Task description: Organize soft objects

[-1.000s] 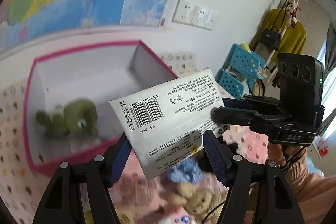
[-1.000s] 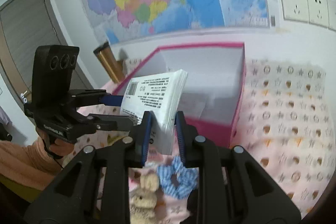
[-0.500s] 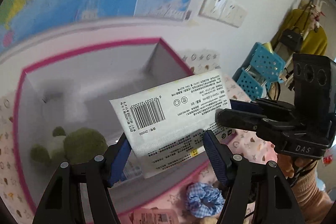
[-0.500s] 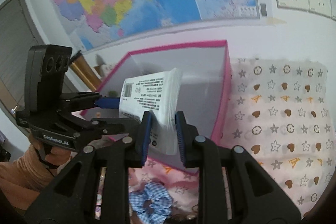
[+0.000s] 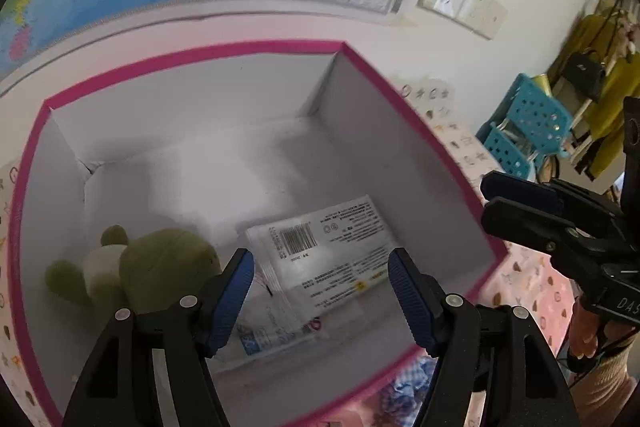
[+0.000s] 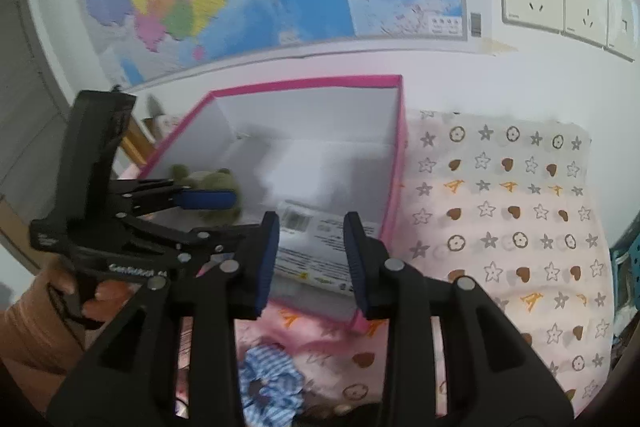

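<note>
Both hand-held grippers hang over my one pink box (image 5: 248,51): the left (image 5: 320,287) stands apart and holds nothing; the right (image 6: 310,251) has just been opening, nothing between its jaws. Inside I count one white packet (image 5: 324,251) lying flat on the box floor and one green plush (image 5: 160,267) beside it. One blue scrunchie (image 6: 268,383) lies outside on the patterned cloth (image 6: 512,211).

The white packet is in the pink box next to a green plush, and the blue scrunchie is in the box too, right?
Not quite. The packet does lie in the box beside the green plush, but the scrunchie is not in it. The right wrist view shows it outside, on the pink cloth in front of the box.
</note>
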Available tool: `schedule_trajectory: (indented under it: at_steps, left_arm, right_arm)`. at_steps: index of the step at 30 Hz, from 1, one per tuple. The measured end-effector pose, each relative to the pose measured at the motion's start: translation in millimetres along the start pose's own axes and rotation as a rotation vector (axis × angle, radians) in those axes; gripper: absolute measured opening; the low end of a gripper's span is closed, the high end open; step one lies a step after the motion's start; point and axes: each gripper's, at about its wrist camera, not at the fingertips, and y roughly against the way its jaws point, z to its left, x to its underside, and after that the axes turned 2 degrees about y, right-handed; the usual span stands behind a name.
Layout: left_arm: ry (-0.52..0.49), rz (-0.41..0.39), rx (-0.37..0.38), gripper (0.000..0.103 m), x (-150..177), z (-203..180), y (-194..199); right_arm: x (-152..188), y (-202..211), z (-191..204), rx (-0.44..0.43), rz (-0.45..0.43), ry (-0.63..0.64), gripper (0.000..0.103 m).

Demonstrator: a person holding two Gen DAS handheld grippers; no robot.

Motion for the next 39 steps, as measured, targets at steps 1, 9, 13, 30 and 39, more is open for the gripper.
schedule_trajectory:
  at_steps: [1,9,13,30,39]
  left_arm:
    - [-0.005,-0.023,0.010,0.071,4,-2,7]
    - [-0.089,-0.155,0.071,0.072,44,-29,70]
    - [-0.124,-0.169,0.128,0.072,66,-44,87]
    - [-0.160,0.028,0.252,0.072,131,-91,43]
    - [-0.137,0.075,0.331,0.072,136,-98,33]
  right_arm:
    - [3,6,2,-0.012,-0.009,0.001,0.043]
    - [39,62,4,-0.052,-0.047,-0.006,0.061]
    - [70,78,-8,0.014,-0.013,-0.030,0.069]
    - [162,28,-53,-0.048,0.194,-0.198,0.033]
    - [144,72,-33,-0.081,0.037,-0.162,0.012]
